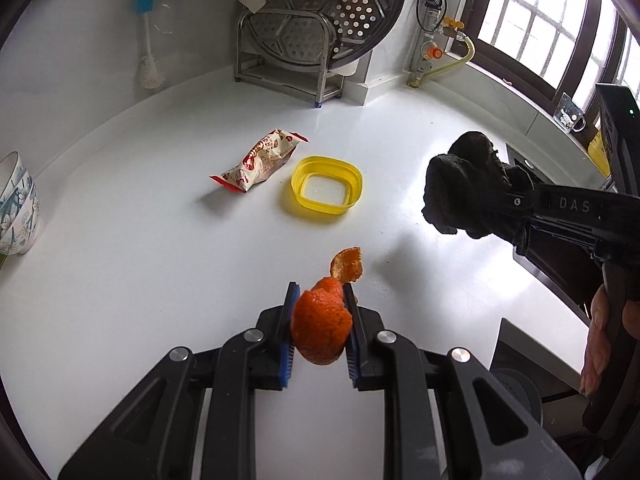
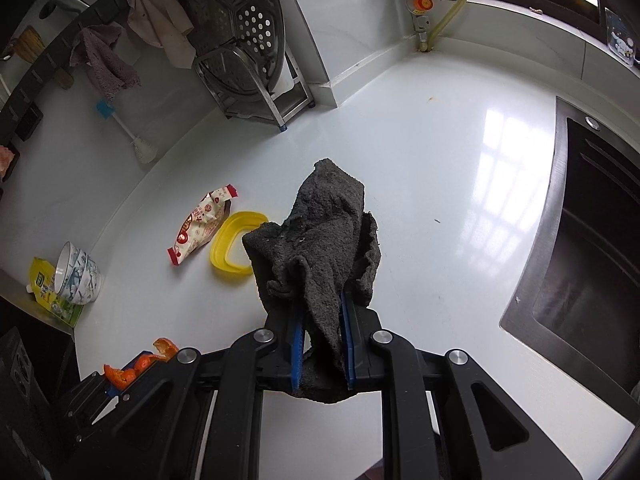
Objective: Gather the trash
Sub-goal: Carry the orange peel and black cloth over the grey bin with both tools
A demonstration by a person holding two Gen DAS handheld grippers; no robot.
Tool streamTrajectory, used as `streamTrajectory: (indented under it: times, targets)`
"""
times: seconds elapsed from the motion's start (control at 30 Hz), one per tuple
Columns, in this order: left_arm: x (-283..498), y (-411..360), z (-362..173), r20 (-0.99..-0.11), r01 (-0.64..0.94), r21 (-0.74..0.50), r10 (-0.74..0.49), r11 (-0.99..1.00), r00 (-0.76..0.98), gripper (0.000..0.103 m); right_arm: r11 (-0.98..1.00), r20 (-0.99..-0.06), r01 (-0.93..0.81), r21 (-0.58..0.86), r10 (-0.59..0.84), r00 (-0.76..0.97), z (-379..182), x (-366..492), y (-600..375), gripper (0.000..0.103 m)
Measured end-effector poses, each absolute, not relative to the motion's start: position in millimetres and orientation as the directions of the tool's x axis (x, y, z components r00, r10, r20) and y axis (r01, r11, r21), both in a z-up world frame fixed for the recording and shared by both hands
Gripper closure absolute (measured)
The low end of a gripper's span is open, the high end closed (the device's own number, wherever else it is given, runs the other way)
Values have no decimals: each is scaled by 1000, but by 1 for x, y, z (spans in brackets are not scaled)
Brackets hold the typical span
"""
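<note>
Left gripper (image 1: 319, 312) clamps one orange peel (image 1: 322, 328); right gripper (image 2: 322, 320) clamps one dark cloth (image 2: 320, 232).

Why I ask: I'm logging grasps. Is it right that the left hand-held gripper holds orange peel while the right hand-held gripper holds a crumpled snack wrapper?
Not quite. The right hand-held gripper holds a dark grey terry cloth, as the right wrist view shows. The left hand-held gripper does hold orange peel.

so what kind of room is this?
Almost certainly a home kitchen: a white countertop with a dark sink set into it, a perforated steamer tray on a metal rack, and stacked bowls at the edge.
</note>
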State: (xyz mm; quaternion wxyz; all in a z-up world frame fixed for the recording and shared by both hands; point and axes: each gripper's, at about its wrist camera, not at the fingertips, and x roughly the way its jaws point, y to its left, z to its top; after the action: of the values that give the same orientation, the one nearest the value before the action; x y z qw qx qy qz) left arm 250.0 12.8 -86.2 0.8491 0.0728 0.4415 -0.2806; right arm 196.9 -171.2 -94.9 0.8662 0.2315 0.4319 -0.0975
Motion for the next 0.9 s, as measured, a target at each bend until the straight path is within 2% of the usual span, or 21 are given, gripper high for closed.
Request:
streamTrajectory:
  times: [0.9]
  targets:
    - [72,-39,-74,-822,528,-107,-374,843,431,82,918,-824,223,327,162,544,-107,-9,-173,88]
